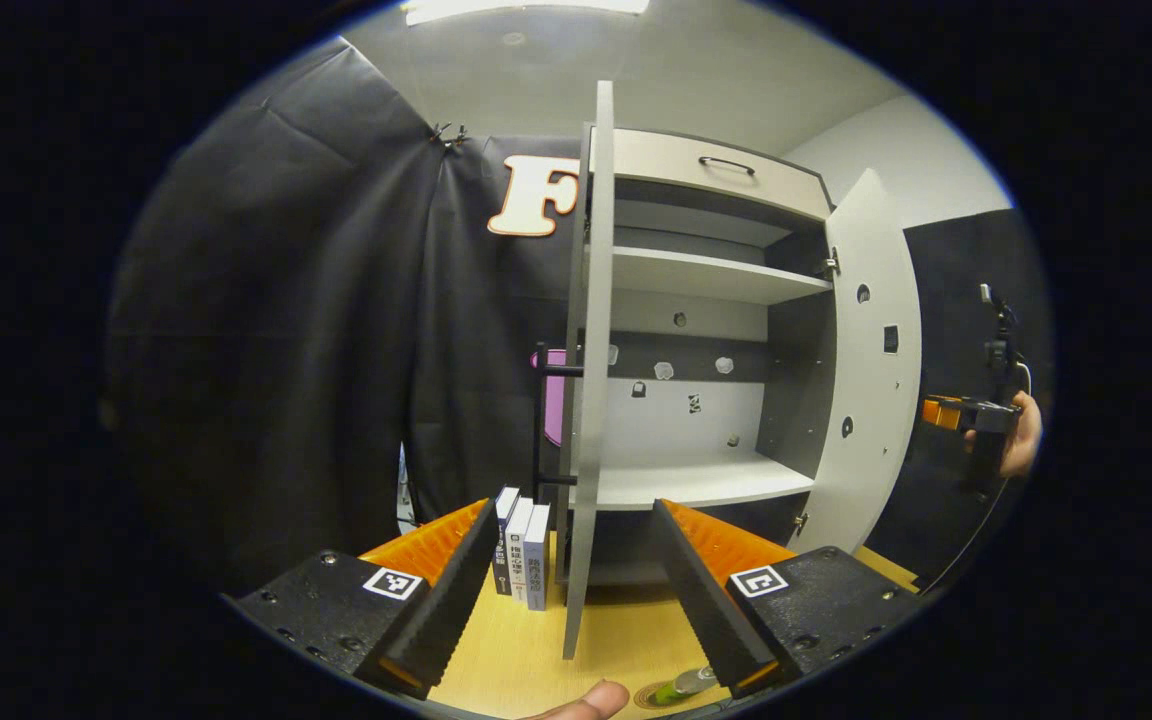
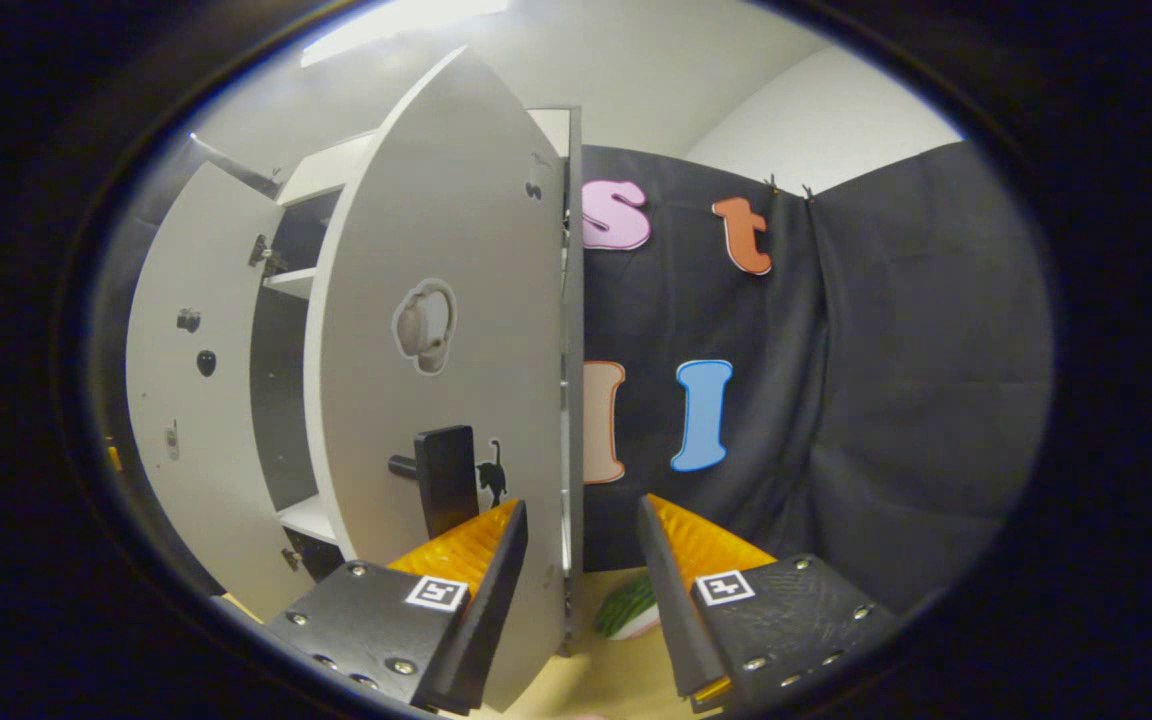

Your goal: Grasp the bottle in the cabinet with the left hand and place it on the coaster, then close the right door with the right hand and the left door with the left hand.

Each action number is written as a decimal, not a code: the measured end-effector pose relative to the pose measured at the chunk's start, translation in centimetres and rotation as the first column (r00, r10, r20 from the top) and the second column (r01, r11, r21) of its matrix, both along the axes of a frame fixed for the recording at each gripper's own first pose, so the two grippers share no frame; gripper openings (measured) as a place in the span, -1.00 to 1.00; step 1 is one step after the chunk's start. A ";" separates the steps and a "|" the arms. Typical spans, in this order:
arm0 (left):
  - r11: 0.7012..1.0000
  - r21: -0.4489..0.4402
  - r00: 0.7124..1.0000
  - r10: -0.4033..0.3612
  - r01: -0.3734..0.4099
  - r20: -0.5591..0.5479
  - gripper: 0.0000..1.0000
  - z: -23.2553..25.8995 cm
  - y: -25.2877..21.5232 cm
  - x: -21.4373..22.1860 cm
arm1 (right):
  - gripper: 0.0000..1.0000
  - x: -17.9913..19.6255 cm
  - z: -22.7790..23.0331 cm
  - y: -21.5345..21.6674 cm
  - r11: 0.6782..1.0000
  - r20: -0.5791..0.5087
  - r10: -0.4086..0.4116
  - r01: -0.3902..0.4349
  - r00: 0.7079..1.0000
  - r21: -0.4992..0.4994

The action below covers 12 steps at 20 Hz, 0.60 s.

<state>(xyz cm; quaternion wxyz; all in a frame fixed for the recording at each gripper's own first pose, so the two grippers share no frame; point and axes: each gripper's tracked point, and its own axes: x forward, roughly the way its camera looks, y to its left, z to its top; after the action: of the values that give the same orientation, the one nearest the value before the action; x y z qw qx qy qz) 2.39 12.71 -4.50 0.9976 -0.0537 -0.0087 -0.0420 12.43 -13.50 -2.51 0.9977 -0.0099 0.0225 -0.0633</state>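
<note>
Left tool (image 1: 576, 590): fingers apart, straddling left door (image 1: 591, 370) edge
Right tool (image 2: 576, 590): apart, astride right door (image 2: 456, 380)
Bottle (image 1: 681, 686): on coaster (image 1: 651, 694)

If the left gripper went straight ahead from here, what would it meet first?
Most likely the near edge of the open left door, standing edge-on between the open fingers of the left gripper. Depth is unclear.

The left door (image 1: 591, 370) stands edge-on between the open fingers of the left gripper (image 1: 576, 590), with books (image 1: 522, 545) upright on the table (image 1: 516, 660) just left of it. The right door (image 2: 436, 400) blocks the space left of the right gripper (image 2: 576, 600). The cabinet (image 1: 706, 400) shelves are open to reach.
</note>
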 end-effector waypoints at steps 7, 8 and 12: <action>0.999 -0.008 0.998 0.051 -0.051 0.021 0.90 0.7 3.3 -0.9 | 0.77 0.6 0.4 1.2 1.000 0.025 -0.010 0.010 1.000 0.007; 0.998 -0.003 0.998 0.063 -0.063 0.017 0.89 0.5 3.8 -1.0 | 0.70 0.8 0.5 1.5 1.000 0.025 -0.011 0.011 1.000 0.006; 0.997 0.003 0.997 0.083 -0.083 0.000 0.89 -0.2 4.5 -1.2 | 0.78 1.6 0.1 4.0 0.999 0.020 0.022 -0.023 1.000 0.047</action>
<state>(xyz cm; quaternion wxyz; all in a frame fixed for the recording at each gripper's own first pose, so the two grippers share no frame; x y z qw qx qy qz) 1.22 17.23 -4.73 0.9986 -0.0519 -0.0108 -0.0007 14.00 -9.54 -2.45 0.9985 0.0143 0.0140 -0.0515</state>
